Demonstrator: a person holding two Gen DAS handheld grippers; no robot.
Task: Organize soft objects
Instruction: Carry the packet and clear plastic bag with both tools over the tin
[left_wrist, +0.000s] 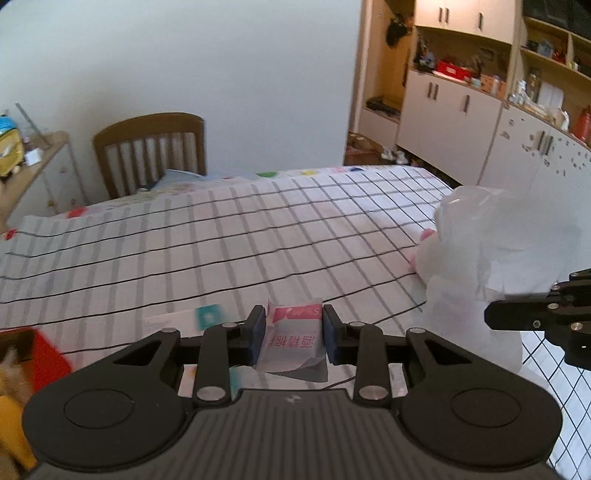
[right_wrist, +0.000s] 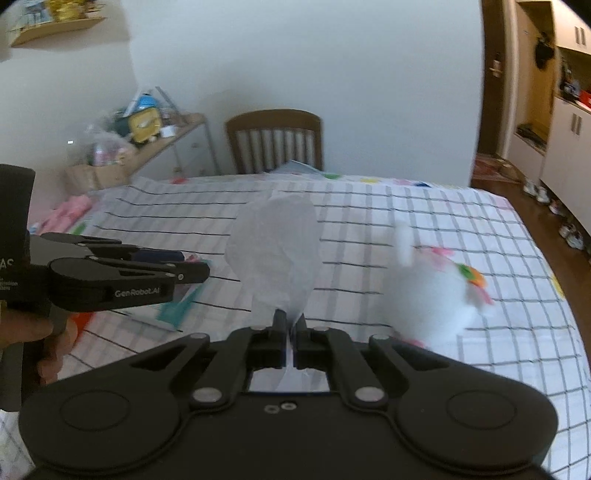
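My left gripper (left_wrist: 294, 314) is shut on a small pink-and-white wipe packet (left_wrist: 293, 339), held above the checked tablecloth (left_wrist: 221, 236). From the right wrist view that same left gripper (right_wrist: 192, 264) shows side-on at the left, with a person's hand under it. My right gripper (right_wrist: 290, 319) is shut on the edge of a thin white plastic bag (right_wrist: 277, 251) that hangs up in front of it. The bag (left_wrist: 491, 258) fills the right of the left wrist view. A white plush toy (right_wrist: 432, 299) with pink and orange trim lies on the cloth to the right.
A wooden chair (right_wrist: 275, 140) stands at the table's far edge. A red box (left_wrist: 40, 350) sits near left, with a teal-marked flat pack (right_wrist: 177, 302) on the cloth. A cluttered side shelf (right_wrist: 147, 140) is left; cabinets (left_wrist: 461, 110) stand to the right.
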